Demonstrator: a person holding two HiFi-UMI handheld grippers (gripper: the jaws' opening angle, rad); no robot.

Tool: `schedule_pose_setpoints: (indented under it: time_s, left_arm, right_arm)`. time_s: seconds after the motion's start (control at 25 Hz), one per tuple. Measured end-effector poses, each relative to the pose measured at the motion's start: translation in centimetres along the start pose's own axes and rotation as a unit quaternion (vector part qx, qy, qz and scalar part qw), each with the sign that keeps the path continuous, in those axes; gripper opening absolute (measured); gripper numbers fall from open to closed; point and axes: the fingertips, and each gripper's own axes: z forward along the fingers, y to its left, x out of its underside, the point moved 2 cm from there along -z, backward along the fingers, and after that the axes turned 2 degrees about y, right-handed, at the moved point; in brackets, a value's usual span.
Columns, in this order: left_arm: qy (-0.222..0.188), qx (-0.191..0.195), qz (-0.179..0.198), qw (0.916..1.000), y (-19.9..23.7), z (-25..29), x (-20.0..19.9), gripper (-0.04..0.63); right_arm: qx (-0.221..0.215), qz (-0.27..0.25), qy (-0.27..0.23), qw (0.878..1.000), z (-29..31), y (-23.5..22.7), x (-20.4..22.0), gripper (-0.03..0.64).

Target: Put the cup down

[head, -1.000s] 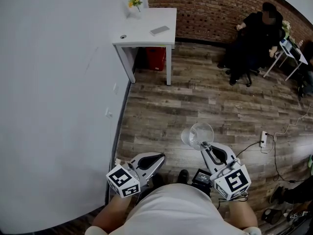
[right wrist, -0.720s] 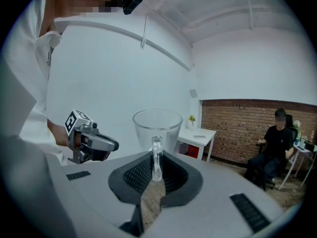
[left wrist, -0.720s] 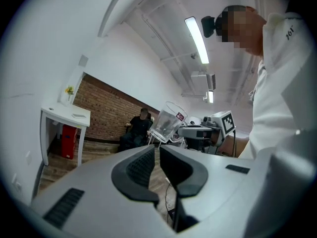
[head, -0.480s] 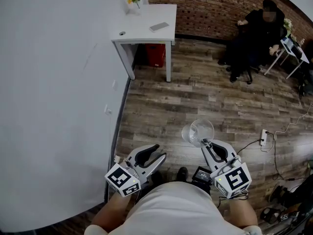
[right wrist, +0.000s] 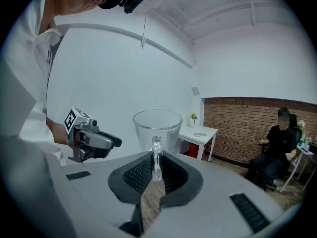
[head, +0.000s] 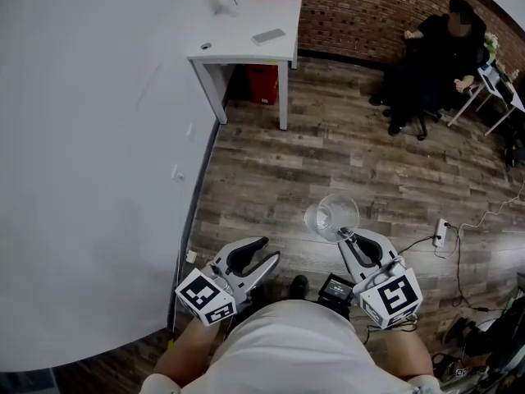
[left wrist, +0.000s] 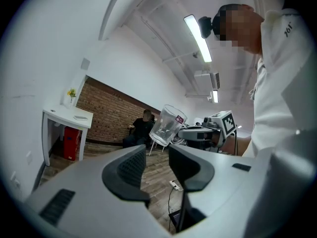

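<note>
The right gripper (head: 343, 236) pinches the handle of the clear glass cup (head: 332, 217), held mouth-up just ahead of its jaws above the floor, with the white surface (head: 246, 48) well ahead and leftward; the left gripper (head: 264, 255) is spread, empty.

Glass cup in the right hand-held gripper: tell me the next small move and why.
Probably carry it forward toward the white table, with the grip shut. The right hand-held gripper pinches the glass cup by its handle, in the air with only wooden floor below. The table stands farther ahead by the wall, so releasing here would likely drop it.
</note>
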Motion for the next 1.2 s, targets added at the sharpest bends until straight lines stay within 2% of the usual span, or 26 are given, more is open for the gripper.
schedule_pose_setpoints:
  time_s: [0.44, 0.64, 0.88, 1.2]
  left_arm:
    - [0.001, -0.03, -0.004, 0.9995, -0.1, 2.8, 0.3, 0.14]
    - [0.011, -0.049, -0.008, 0.9987, 1.6, 2.9, 0.1, 0.14]
    - [0.012, -0.052, 0.003, 0.9986, 7.9, 2.7, -1.6, 0.14]
    - [0.017, -0.01, 0.013, 0.9997, 17.9, 3.7, -5.7, 0.14]
  right_arm:
    - [-0.033, -0.006, 0.002, 0.999, 0.7, -3.3, 0.8, 0.037]
    - [-0.05, -0.005, 0.004, 0.999, 2.7, -4.5, 0.5, 0.035]
    - [-0.047, -0.005, 0.01, 0.999, 7.7, -5.5, -0.8, 0.035]
    - [-0.011, 0.003, 0.009, 1.0, 16.7, -7.4, -4.7, 0.035]
